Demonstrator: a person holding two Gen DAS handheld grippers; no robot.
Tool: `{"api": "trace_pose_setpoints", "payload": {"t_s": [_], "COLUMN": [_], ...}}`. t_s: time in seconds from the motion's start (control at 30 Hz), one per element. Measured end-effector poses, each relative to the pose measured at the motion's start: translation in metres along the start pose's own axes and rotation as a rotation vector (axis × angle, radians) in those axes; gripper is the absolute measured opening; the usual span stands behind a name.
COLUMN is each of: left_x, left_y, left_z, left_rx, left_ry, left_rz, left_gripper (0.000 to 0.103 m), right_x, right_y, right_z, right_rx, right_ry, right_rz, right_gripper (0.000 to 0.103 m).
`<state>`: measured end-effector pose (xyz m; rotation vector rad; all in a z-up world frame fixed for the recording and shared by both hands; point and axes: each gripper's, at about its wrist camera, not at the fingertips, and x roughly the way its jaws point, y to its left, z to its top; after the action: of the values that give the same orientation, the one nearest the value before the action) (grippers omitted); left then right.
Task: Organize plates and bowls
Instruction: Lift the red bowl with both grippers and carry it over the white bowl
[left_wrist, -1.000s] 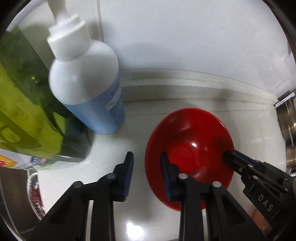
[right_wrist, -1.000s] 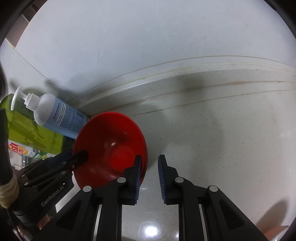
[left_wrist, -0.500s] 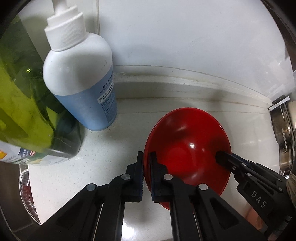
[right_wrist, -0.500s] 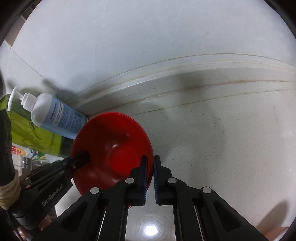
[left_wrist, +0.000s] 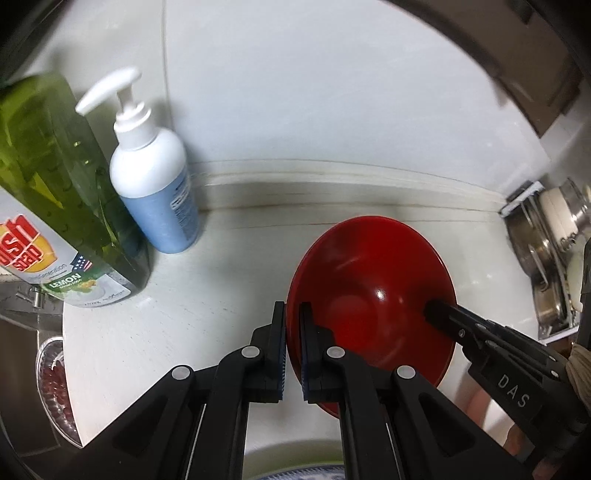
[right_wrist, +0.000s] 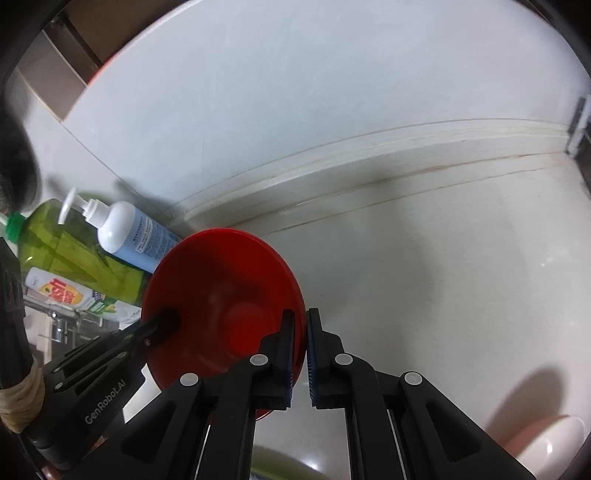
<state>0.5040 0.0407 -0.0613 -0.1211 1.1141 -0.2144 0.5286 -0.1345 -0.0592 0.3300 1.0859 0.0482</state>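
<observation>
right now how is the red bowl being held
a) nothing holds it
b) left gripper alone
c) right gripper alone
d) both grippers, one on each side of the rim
d: the left gripper and right gripper each have their fingers shut on opposite sides of the red bowl rim.

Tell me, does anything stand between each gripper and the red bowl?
Nothing does. The left gripper is shut on the rim of the red bowl on one side, and the right gripper is shut on the opposite rim.
</observation>
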Motion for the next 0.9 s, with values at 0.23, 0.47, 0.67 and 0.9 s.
{"api": "trace_pose_setpoints", "payload": {"t_s": [0.23, 0.47, 0.67, 0.9], "left_x": [-0.033, -0.044, -0.05, -0.049], "left_y": [-0.037, -0.089, -0.13, -0.178], "left_z": [-0.015, -0.032, -0.049, -0.069], "left_rx": [0.059, 0.13, 0.185, 0.267], "left_ry": [-0.044, -0.056, -0.04, -0.007], "left_rz": [-0.029, -0.073, -0.123, -0.164], "left_gripper": [0.008, 0.008, 0.008, 0.008], "right_x": [-0.041, -0.079, -0.116, -0.148], "right_y": [-0.014, -0.04, -0.077, -0.12], "right_z": [-0.022, -0.048, -0.073, -0.103], "right_rx": [0.022, 0.066, 0.121, 0.187], "right_ry": [-0.067, -0.12, -0.155, -0.184], "right_rz": [-0.015, -0.06, -0.108, -0.174], "right_gripper": [0.008, 0.008, 0.008, 0.008]}}
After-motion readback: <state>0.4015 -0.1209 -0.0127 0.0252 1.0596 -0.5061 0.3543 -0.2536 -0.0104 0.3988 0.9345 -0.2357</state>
